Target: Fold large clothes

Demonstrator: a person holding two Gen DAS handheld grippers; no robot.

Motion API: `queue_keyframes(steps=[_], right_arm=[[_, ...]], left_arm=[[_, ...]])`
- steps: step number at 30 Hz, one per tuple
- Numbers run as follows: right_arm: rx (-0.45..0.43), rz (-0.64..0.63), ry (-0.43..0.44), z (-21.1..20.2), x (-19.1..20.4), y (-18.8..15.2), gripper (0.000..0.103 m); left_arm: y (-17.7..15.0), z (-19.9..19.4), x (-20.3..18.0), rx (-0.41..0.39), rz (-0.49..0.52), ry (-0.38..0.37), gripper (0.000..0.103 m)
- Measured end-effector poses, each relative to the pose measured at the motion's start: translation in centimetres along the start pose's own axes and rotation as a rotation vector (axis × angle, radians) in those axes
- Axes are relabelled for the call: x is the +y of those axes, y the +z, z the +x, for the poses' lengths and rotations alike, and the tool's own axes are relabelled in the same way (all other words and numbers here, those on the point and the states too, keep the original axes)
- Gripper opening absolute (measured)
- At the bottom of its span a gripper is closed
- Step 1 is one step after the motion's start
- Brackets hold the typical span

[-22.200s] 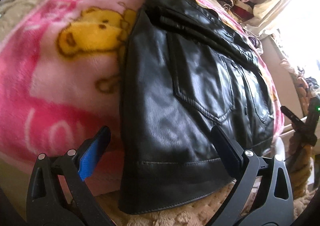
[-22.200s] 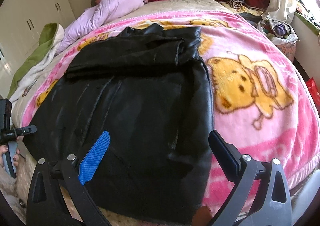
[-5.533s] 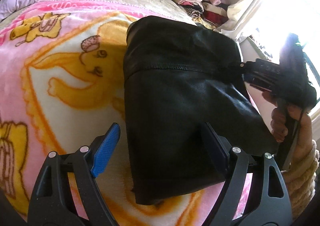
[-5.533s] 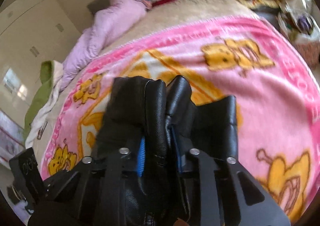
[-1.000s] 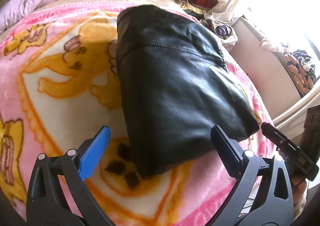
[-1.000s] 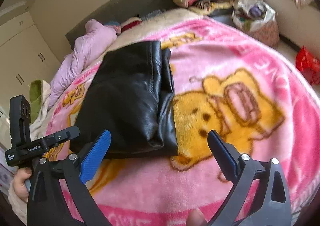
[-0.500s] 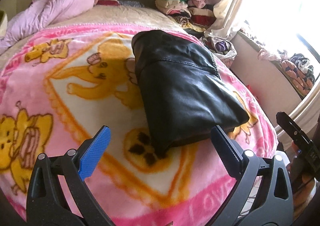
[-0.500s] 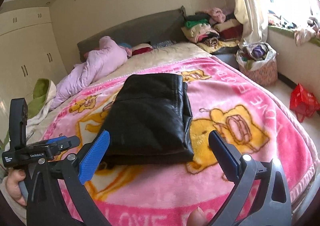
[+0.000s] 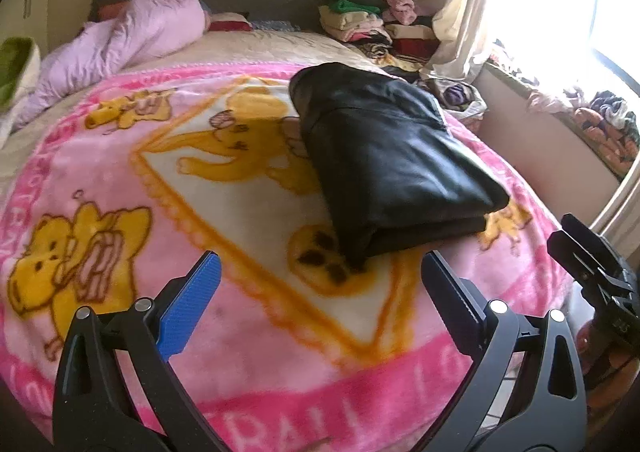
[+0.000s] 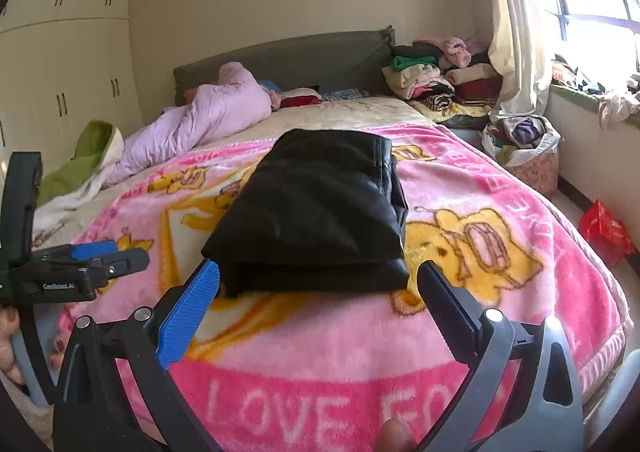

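Neatly folded, the glossy black leather jacket (image 10: 316,207) lies in a flat rectangle.

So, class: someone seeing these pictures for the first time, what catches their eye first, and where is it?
A black jacket, folded into a neat block, lies mid-bed on a loud pink cartoon blanket. In front, both grippers, left and right, hover clear of it with jaws open and empty.

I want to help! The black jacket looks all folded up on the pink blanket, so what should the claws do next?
Probably nothing more to the black jacket: it lies as a neat folded bundle on the pink blanket. The left claw and right claw are both open, holding nothing, clear of it. I'd ease them away and reach for another garment.
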State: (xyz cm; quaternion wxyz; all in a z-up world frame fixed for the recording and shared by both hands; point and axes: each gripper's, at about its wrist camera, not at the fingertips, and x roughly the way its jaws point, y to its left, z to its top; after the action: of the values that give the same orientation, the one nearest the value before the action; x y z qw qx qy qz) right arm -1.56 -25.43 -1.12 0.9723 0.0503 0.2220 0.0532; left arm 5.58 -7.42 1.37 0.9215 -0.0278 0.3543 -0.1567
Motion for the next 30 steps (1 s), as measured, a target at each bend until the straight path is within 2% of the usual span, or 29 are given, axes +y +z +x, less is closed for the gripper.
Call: queue_keyframes(steps=[5, 16, 30], right_arm=[[0.039, 0.016, -0.03, 0.7, -0.1, -1.5, 0.099], [0.094, 0.014, -0.033, 1.3, 0.5, -2.5, 0.099], [0.086, 0.007, -0.044, 0.9, 0.5, -2.3, 0.099]], left_arm=[[-0.9, 0.0, -0.1, -0.004, 0.009, 0.025, 0.094], [-1.6, -0.2, -0.3, 0.0, 0.01, 0.016, 0.094], [-1.5, -0.4, 0.0, 0.005, 0.003, 0.041, 0.094]])
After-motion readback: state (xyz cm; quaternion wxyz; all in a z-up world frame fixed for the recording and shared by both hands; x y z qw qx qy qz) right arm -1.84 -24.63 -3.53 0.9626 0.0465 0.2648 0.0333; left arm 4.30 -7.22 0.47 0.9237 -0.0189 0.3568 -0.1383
